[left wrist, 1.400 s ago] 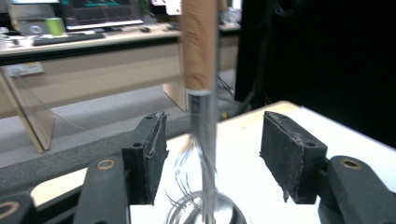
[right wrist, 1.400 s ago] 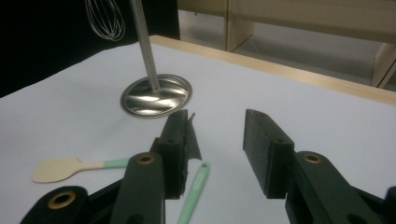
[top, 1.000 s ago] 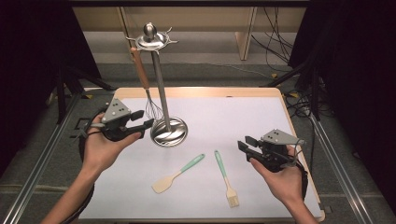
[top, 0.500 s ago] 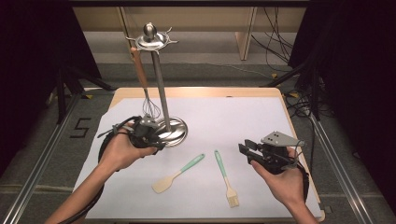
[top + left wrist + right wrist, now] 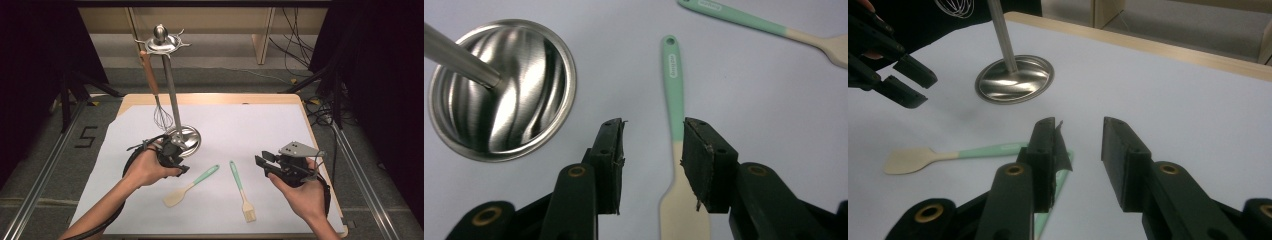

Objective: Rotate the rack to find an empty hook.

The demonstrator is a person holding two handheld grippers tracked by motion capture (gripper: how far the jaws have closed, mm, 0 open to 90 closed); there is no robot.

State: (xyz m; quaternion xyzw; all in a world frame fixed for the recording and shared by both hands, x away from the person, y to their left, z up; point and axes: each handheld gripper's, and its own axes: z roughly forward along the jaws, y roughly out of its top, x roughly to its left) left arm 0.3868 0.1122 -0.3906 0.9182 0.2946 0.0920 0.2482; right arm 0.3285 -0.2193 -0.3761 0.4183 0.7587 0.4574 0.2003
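Observation:
A mint-handled spatula [image 5: 192, 185] with a cream blade lies flat on the white paper. My left gripper [image 5: 181, 169] hovers open just above it. In the left gripper view the spatula [image 5: 673, 85] runs under the gap, close to the right pad, and neither pad touches it. These jaws have just been opening. A mint-handled brush [image 5: 240, 189] lies to the spatula's right. My right gripper [image 5: 261, 163] stands open beside the brush, with its jaws also just opening and nothing between them. The brush handle [image 5: 1060, 172] shows under the left jaw of my right gripper [image 5: 1078, 127].
A steel utensil stand [image 5: 172, 100] rises from its round base [image 5: 187, 137] behind my left hand. A wooden-handled whisk [image 5: 159, 107] hangs from one of its hooks. White paper [image 5: 240, 130] covers the wooden table, whose right edge [image 5: 320, 155] lies close to my right hand.
My left gripper has come down from the left of the stand and forward to the right, over the spatula. The right hand has stayed where it was.

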